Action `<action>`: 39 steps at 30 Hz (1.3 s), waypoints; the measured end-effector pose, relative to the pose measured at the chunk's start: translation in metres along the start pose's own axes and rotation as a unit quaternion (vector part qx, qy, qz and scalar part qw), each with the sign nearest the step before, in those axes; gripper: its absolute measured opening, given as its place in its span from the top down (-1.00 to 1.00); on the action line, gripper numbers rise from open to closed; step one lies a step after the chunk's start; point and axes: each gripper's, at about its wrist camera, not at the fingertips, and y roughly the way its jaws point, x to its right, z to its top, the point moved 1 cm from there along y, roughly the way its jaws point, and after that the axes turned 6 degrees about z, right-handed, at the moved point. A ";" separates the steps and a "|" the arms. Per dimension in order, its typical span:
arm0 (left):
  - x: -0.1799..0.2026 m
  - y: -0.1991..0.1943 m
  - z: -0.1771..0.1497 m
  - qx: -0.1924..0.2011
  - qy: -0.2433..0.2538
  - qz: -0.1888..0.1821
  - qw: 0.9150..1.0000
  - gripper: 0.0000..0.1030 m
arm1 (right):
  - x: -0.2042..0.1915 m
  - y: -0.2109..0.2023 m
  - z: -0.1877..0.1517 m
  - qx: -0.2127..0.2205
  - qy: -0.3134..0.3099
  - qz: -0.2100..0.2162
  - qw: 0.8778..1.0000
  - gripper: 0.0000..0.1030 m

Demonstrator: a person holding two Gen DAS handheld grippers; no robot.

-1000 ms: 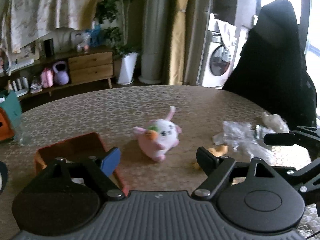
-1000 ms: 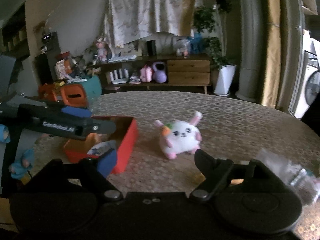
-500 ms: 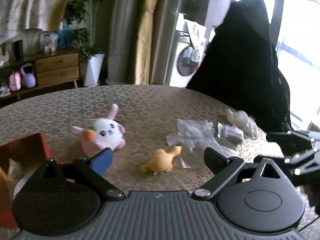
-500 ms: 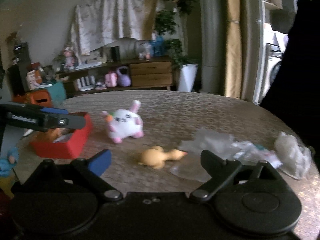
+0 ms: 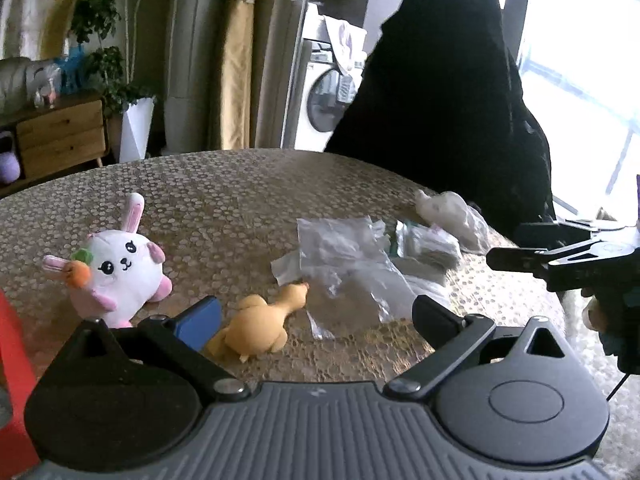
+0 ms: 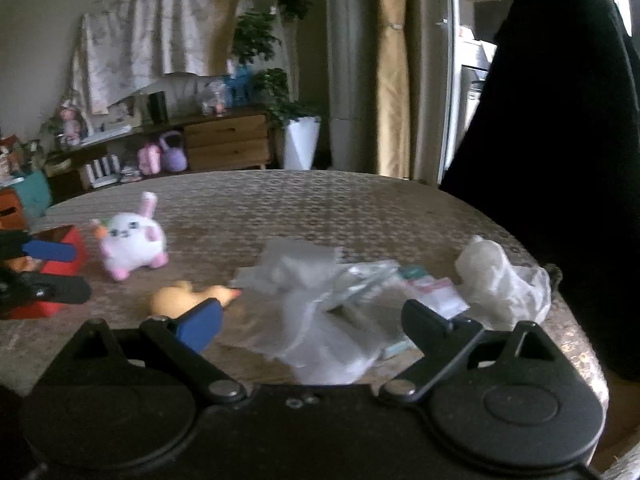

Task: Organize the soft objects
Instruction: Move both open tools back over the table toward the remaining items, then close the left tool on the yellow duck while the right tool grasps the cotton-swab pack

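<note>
Left claw [image 5: 316,318]: two matte black angled fingers, one tipped with a blue pad [image 5: 199,322], the other plain black. Each finger pivots on a silver screw beside a round black disc, above a grey ribbed housing. Right claw [image 6: 312,320] has the same build, with a black smooth housing, small screws at its centre, and one blue-padded finger [image 6: 201,322].

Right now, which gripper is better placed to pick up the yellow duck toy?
Left. The left gripper is open with the yellow duck right beside its blue fingertip. The right gripper, also open, points mostly at the clear plastic bags, the duck off to its left.
</note>
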 end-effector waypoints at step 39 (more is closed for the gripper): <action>-0.011 0.129 -0.029 -0.067 0.041 0.086 0.993 -0.48 | 0.067 0.119 -0.007 -0.085 -0.018 -0.068 0.994 -0.25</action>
